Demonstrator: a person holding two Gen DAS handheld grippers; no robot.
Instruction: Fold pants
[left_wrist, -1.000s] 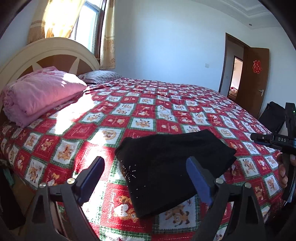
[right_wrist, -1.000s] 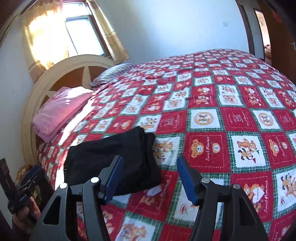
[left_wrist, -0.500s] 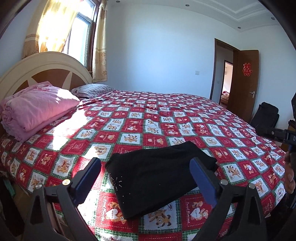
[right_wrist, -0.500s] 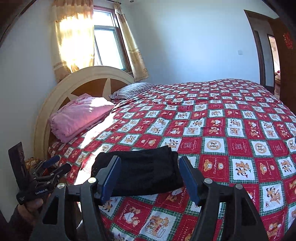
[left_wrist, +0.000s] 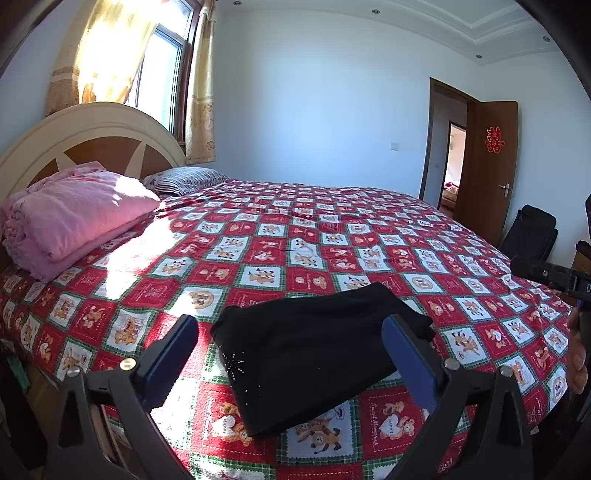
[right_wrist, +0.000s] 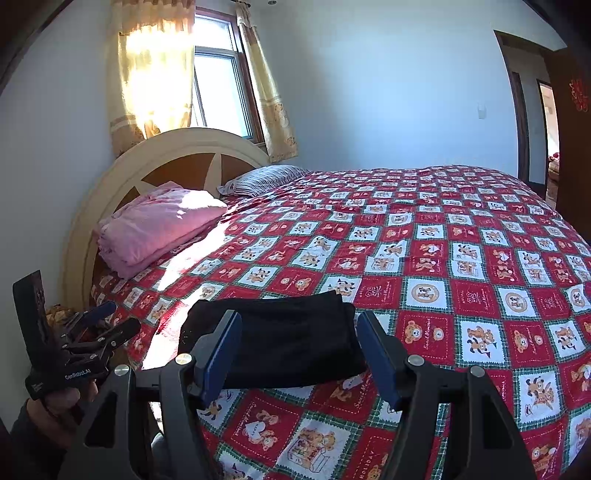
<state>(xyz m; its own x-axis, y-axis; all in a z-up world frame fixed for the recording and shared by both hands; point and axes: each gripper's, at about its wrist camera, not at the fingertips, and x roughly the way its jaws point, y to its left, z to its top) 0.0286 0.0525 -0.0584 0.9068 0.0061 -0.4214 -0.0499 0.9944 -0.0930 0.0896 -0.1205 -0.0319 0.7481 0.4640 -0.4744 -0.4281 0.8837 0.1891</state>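
Left hand-held gripper (left_wrist: 291, 354) hovers with blue-padded jaws spread wide, empty; ahead between them lies the folded black pants (left_wrist: 317, 350), a soft rectangle on the checked quilt (left_wrist: 295, 236). Right hand-held gripper (right_wrist: 299, 350) likewise gapes, pants (right_wrist: 288, 339) just ahead.

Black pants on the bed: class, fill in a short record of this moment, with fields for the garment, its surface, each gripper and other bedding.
garment: black pants, folded into a compact bundle, lying flat
surface: red patterned bedspread, near its front edge
left gripper: open, holding nothing, off the cloth
right gripper: open, holding nothing, off the cloth
other bedding: folded pink blanket by the headboard; striped pillow
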